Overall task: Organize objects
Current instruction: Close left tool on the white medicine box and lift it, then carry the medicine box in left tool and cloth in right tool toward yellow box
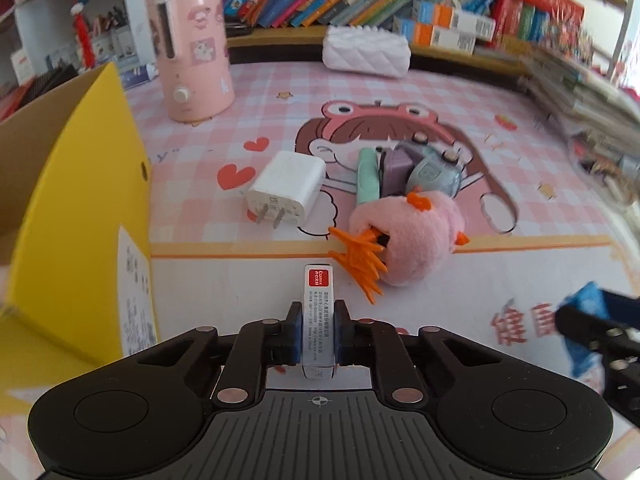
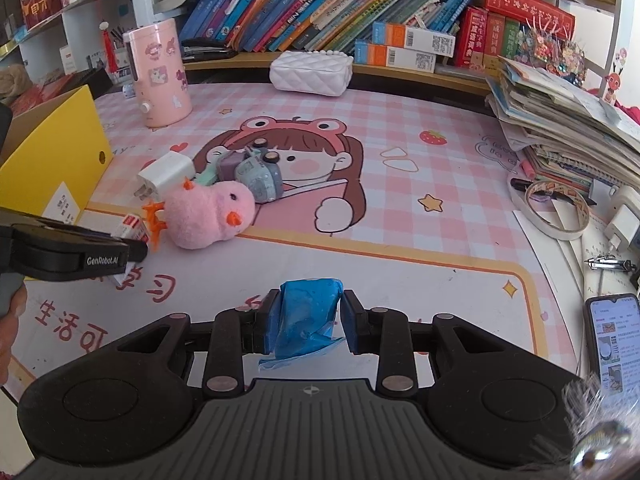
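My left gripper (image 1: 318,316) is shut on a small white box with a red label (image 1: 318,312), held above the pink desk mat (image 1: 400,92). My right gripper (image 2: 308,312) is shut on a blue plastic packet (image 2: 308,312); it also shows at the right edge of the left wrist view (image 1: 580,320). Ahead lie a white charger plug (image 1: 286,188), a pink plush chick (image 1: 412,236) with orange feet, a green eraser (image 1: 368,176), a purple block (image 1: 398,168) and a small blue-grey toy (image 1: 434,172). A yellow cardboard box (image 1: 80,200) stands open at the left.
A pink cylinder humidifier (image 1: 192,48) and a white quilted pouch (image 1: 366,52) stand at the back before a shelf of books (image 2: 320,4). A paper stack (image 2: 560,120), a tape roll (image 2: 556,208), a charger (image 2: 622,224) and a phone (image 2: 616,336) lie at the right.
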